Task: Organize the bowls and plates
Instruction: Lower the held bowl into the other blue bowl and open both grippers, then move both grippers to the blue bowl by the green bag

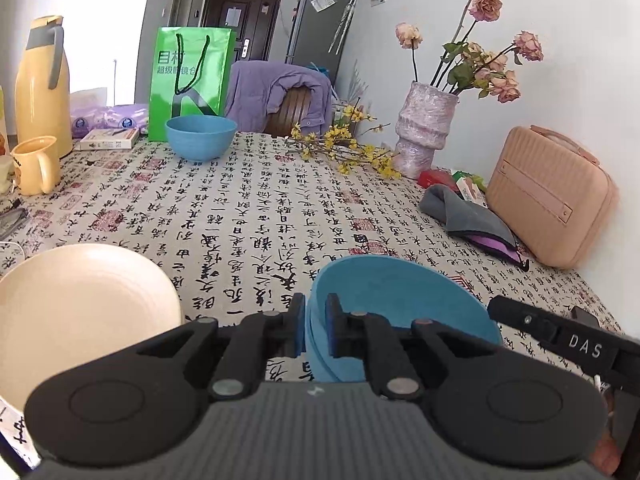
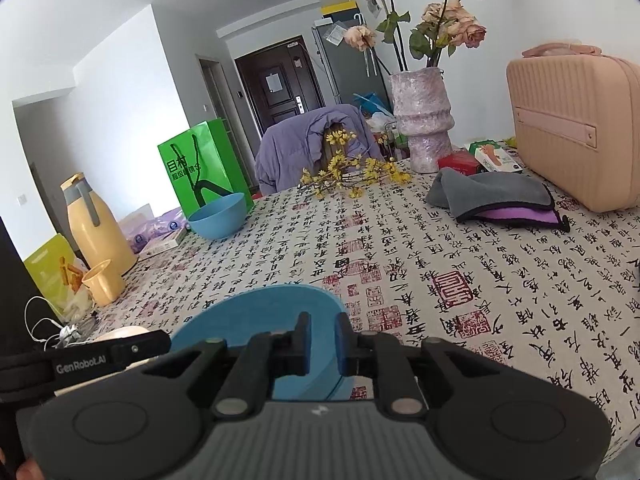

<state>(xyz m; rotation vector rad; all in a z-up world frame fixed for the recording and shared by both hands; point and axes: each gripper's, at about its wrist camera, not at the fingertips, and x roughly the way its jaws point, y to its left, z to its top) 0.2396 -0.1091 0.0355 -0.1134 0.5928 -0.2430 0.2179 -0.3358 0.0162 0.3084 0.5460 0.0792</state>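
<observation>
Two claws work one blue bowl (image 1: 400,304) at the near edge of the tabletop (image 1: 280,208). The left claw (image 1: 316,326) is pinched tight on the bowl's near rim, one pad outside, one inside. The right claw (image 2: 323,344) straddles the rim on its side with the pads just clear, so likely no real grip there. That bowl looks like thin, stiff plastic: light, hard and a bit slick, so the rim wall is the sensible hold, pinched square to stop it swivelling. It tips mouth up and slightly away from the left camera; being round, it has no long axis. A cream plate (image 1: 80,304) lies just beside it, and a second blue bowl (image 1: 201,136) sits upright well apart, near the green bag (image 1: 188,80)
</observation>
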